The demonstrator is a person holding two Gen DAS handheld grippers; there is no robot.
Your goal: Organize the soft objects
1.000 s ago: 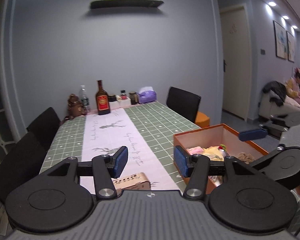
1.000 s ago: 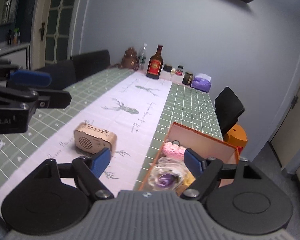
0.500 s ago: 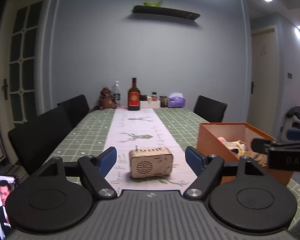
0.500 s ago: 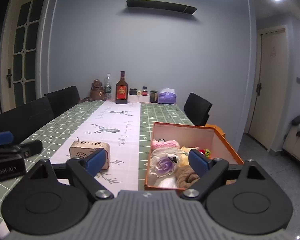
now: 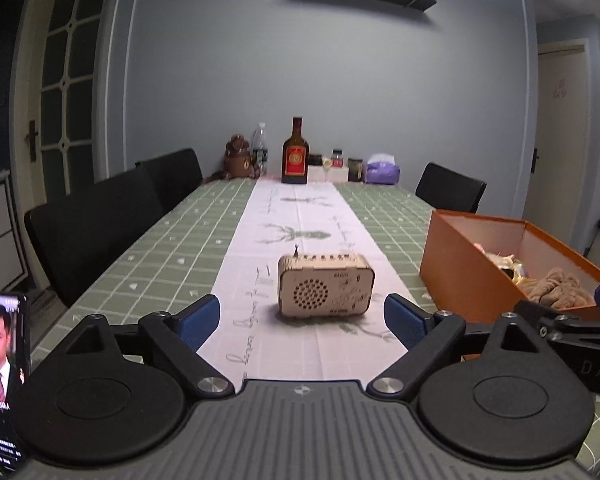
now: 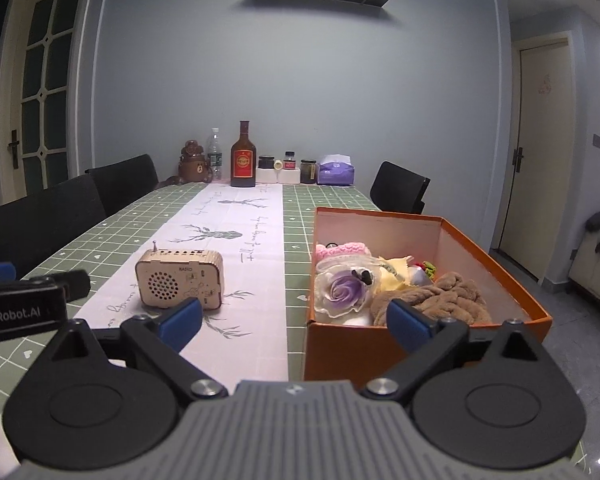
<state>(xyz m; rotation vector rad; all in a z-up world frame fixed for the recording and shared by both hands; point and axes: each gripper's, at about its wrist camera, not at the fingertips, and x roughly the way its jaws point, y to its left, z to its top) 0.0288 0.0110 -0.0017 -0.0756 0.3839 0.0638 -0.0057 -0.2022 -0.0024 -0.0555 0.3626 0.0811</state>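
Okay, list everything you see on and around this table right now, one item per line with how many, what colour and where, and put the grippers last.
orange box: one, orange, table's right side, open top
soft items in box: several; brown knitted piece, purple flower, pink knit, yellow piece
wooden radio: one, pale wood, on the white runner, left of the box
table runner: one, white with deer print, down the table's middle
tablecloth: one, green checked
bottle: one, brown with red label, far end
bear figure: one, brown, far end
tissue box: one, purple, far end
chairs: three, black
phone: one, lit screen, left edge
left gripper: open, empty
right gripper: open, empty
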